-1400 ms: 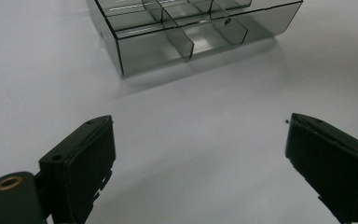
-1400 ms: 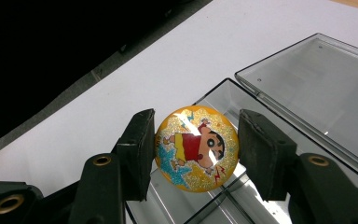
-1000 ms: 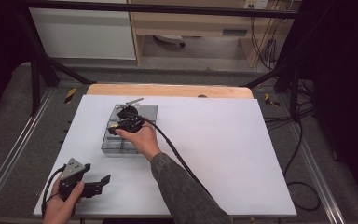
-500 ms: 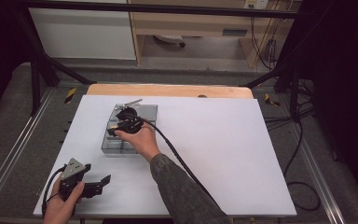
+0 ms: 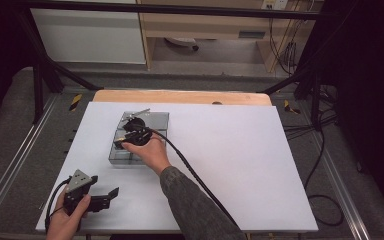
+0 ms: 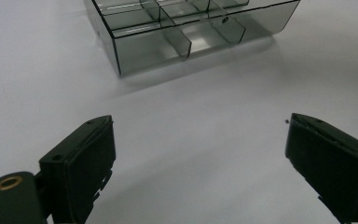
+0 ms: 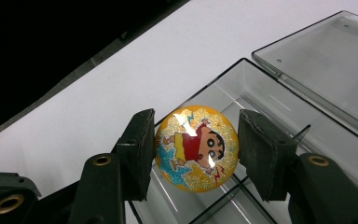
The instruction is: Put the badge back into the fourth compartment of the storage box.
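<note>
My right gripper (image 7: 196, 149) is clamped on a round yellow glittery ball (image 7: 196, 148) printed with a cartoon figure in a red shirt; both pads press its sides, and I see it held over the near compartments of a clear smoky divided box (image 7: 279, 107); whether the ball touches the box floor I cannot tell; the box's lid (image 7: 326, 60) lies open just behind it, hinged flat; in the high view the same gripper (image 5: 136, 134) sits above the box (image 5: 130, 157) with the hand (image 5: 152, 152) wrapped behind it and its cable trailing back along the sleeve; the box stands left of centre on the white surface (image 5: 240, 160); my left gripper (image 6: 200, 158) is spread wide with nothing between its jaws, hanging low over bare surface and looking toward the box (image 6: 186, 37), which lies near but apart from it; from above I find that gripper (image 5: 92, 197) at the near left corner of the surface, held in the left hand (image 5: 67, 220), well apart from the right one.
</note>
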`<state>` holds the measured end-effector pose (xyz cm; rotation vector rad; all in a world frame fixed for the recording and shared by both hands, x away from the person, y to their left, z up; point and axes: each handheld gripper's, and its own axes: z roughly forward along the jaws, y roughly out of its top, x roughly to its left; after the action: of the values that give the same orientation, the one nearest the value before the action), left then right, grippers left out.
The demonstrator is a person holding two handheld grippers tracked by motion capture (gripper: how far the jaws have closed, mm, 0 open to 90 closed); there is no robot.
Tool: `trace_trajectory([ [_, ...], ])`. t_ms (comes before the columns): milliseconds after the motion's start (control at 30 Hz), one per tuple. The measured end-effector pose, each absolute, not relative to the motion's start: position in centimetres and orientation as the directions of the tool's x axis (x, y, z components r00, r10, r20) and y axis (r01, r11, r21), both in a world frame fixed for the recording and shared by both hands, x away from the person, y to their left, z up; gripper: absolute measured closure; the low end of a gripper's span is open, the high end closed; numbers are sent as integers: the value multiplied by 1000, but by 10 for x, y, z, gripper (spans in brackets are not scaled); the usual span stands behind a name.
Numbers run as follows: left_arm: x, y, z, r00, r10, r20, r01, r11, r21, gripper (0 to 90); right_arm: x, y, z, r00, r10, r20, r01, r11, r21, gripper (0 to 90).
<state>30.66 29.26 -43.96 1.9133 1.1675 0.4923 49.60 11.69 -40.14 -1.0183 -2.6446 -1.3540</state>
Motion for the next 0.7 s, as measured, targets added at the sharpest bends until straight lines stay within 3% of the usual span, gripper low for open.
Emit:
trace_trajectory([
  [700, 306, 292, -440, 493, 866, -83, 545, -233, 806, 84, 489, 120, -409, -791, 533, 302, 562, 434, 705, 477],
])
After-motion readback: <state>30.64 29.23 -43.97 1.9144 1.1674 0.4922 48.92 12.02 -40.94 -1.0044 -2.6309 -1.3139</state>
